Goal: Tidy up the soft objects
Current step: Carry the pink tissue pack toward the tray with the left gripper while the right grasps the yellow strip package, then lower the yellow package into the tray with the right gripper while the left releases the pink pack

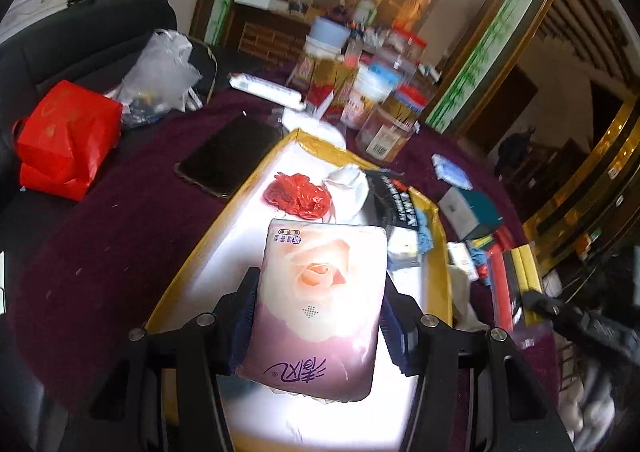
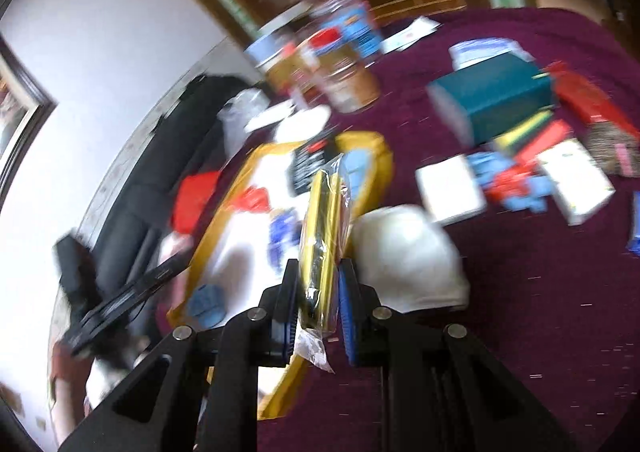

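My left gripper (image 1: pixel 318 312) is shut on a pink tissue pack (image 1: pixel 320 292) with a rose print, held over the white inside of a yellow-rimmed tray (image 1: pixel 224 212). A crumpled red plastic bag (image 1: pixel 298 194), a white tissue (image 1: pixel 348 182) and a black printed packet (image 1: pixel 394 196) lie farther in the tray. My right gripper (image 2: pixel 318 300) is shut on a flat yellow packet in clear wrap (image 2: pixel 324 240), held edge-on above the tray's near rim (image 2: pixel 376 156). A white soft bundle (image 2: pixel 408 256) lies on the cloth just right of it. The right wrist view is blurred.
A dark red cloth (image 1: pixel 120 220) covers the table. On it lie a black phone (image 1: pixel 228 156), a red bag (image 1: pixel 68 140), a clear plastic bag (image 1: pixel 160 72), jars and boxes (image 1: pixel 360 84), a teal box (image 2: pixel 492 100) and small cartons (image 2: pixel 572 184). A dark sofa (image 1: pixel 80 36) stands behind.
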Tool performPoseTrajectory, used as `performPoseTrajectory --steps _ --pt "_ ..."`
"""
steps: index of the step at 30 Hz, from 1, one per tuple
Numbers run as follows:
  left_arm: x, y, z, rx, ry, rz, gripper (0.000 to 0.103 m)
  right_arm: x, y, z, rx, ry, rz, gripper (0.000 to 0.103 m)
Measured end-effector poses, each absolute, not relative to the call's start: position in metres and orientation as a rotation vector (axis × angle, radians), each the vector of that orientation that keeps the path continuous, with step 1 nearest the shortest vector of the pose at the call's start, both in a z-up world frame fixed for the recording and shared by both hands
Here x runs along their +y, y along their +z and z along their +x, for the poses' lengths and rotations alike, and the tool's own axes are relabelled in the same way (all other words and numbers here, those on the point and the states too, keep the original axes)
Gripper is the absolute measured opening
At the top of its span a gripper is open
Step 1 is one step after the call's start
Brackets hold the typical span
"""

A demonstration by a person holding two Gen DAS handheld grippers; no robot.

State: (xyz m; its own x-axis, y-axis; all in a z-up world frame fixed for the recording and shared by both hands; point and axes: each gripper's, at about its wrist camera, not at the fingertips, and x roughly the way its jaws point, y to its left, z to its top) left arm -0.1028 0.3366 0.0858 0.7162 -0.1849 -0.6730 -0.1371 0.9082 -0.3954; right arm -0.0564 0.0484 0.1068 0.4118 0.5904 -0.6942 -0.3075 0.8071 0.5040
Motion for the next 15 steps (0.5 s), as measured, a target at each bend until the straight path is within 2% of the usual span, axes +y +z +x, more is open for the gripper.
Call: performPoseTrajectory --steps 8,13,15 --pt "0.331 0.056 -0.030 0.926 0.069 -0.321 0.061 0.129 0.074 -0.054 1.121 0.726 0.242 0.018" --pt "0.342 0.047 -0.015 0.950 0.083 -0.394 0.069 0.160 0.051 -0.048 1.201 0.775 0.224 0.018" --pt "0.346 0.054 -0.019 0.917 0.066 -0.432 0.070 0.168 0.043 -0.040 1.226 0.773 0.221 0.018"
